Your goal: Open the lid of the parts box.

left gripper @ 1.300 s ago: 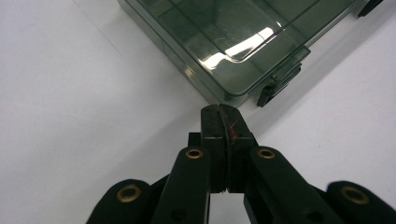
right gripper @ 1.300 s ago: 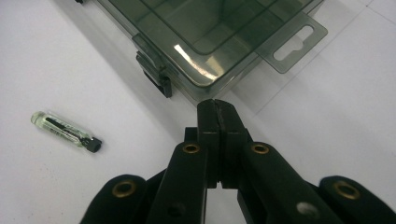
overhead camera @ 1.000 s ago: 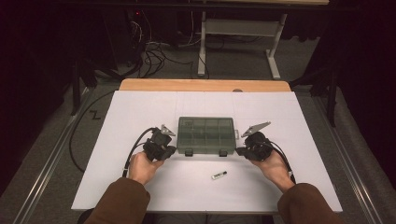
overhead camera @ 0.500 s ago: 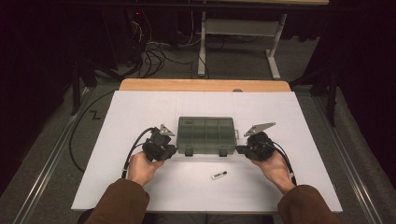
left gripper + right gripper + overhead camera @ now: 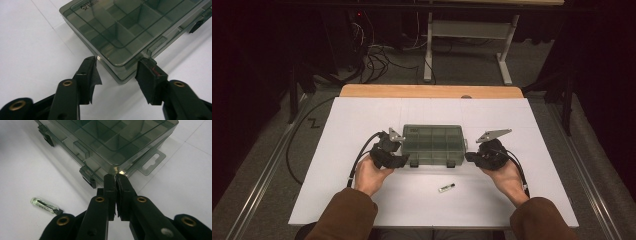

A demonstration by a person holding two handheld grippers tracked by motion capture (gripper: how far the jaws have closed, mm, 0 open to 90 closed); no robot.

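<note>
A smoky clear compartment box (image 5: 432, 145) lies shut on the white table, its dividers visible through the lid (image 5: 130, 27). My left gripper (image 5: 404, 159) is at the box's near left corner. Its jaws have just been opening and stand open (image 5: 118, 61), with that corner between the fingertips. My right gripper (image 5: 469, 156) is at the near right corner. It is shut (image 5: 115, 176) with nothing between its pads, its tips right against the box (image 5: 112, 142) beside the hang tab.
A small glass vial (image 5: 446, 187) with a dark cap lies on the white sheet in front of the box, left of my right gripper (image 5: 46, 205). The wooden table edge (image 5: 432, 91) runs along the back. Cables and a desk frame stand on the floor beyond.
The left gripper's jaws have spread apart at the box's corner. Both hands, the box and the vial stay where they were.
</note>
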